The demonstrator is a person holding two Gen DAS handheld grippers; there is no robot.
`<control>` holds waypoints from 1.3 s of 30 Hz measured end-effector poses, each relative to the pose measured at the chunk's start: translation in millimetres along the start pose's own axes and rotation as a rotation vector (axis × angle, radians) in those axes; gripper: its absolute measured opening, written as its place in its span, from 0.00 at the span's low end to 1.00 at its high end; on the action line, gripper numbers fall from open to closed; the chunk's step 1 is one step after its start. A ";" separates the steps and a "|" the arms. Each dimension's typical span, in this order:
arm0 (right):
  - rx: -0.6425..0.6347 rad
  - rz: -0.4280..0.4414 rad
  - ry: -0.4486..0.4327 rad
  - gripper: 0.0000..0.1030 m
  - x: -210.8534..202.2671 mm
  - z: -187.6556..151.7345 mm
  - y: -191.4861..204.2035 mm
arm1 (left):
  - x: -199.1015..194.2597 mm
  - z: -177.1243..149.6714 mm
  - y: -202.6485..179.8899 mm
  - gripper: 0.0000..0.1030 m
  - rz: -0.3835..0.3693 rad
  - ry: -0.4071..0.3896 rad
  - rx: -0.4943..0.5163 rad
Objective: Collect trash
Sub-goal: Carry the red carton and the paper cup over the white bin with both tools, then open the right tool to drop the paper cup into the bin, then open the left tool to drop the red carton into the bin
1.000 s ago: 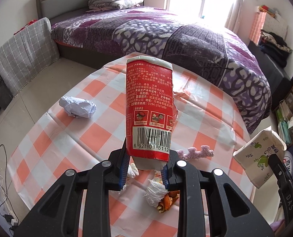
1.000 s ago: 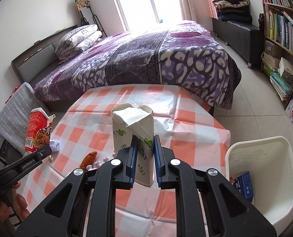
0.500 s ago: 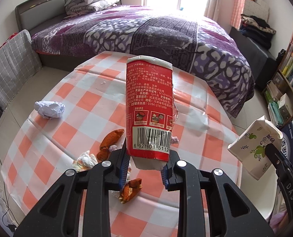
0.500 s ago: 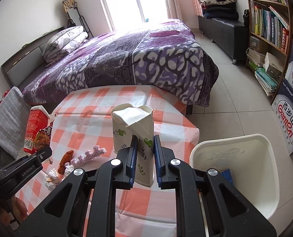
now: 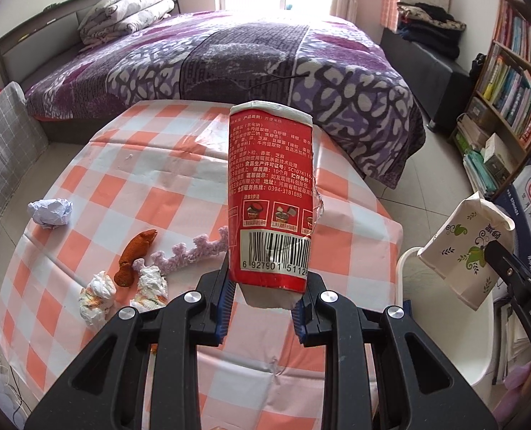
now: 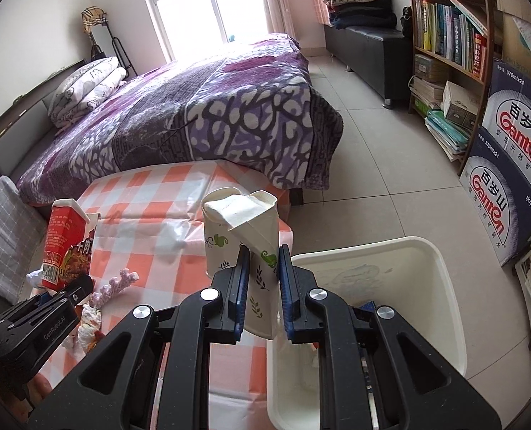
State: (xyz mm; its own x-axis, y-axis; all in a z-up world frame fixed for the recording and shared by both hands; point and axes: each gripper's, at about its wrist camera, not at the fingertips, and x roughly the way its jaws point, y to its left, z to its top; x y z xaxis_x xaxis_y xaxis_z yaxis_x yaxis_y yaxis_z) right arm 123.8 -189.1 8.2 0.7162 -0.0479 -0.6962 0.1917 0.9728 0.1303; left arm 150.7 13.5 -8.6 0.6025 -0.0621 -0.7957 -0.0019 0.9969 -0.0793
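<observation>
The left gripper (image 5: 263, 302) is clamped on the base of a flattened red cup (image 5: 271, 193), which stands upright between the blue pads with its barcode facing the camera. The right gripper (image 6: 261, 295) is clamped on a crushed white cup (image 6: 245, 240) with green leaf print; the jaws stand nearly together, pinching the flattened wall. The white cup is held above the near edge of a white bin (image 6: 440, 268) that stands on the tiled floor just beside the table (image 5: 97, 193). In the left view the same cup (image 5: 466, 247) hangs over the bin rim (image 5: 405, 261). A blue item (image 6: 369, 306) lies inside the bin. The red cup is held over the checked tablecloth, near the table's bin side. On the cloth lie a paper ball (image 5: 50, 211), a brown scrap (image 5: 134, 256), two stained tissue wads (image 5: 99, 297), and a pale purple strip (image 5: 193, 252). A purple bed (image 5: 251, 57) stands beyond the table, and a bookshelf (image 6: 448, 25) stands by the wall.
</observation>
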 end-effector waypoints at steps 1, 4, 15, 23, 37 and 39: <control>0.009 -0.011 0.002 0.15 -0.1 0.4 -6.5 | 0.4 -0.8 -5.1 0.26 -0.004 0.000 0.009; 0.032 -0.035 0.010 0.15 -0.1 1.2 -22.6 | 1.5 -3.1 -19.5 0.26 -0.019 0.003 0.036; 0.107 -0.109 0.031 0.16 -1.0 1.4 -73.4 | 2.3 -15.6 -73.3 0.26 -0.085 0.013 0.120; 0.171 -0.153 0.061 0.25 -0.4 -1.5 -102.1 | 5.6 -24.9 -108.1 0.26 -0.153 0.039 0.140; 0.295 -0.234 0.049 0.58 -8.7 -3.3 -154.3 | 2.6 -38.9 -153.3 0.27 -0.222 0.061 0.208; 0.306 -0.245 0.046 0.60 -10.3 -3.8 -159.7 | 2.4 -40.7 -159.0 0.27 -0.235 0.067 0.217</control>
State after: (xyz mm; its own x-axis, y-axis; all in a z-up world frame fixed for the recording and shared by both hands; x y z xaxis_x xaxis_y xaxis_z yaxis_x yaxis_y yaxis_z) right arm 83.3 -343.1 -8.1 0.5954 -0.2531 -0.7625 0.5489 0.8212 0.1560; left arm 120.0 -147.1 -22.3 0.5126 -0.2874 -0.8091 0.3049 0.9418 -0.1413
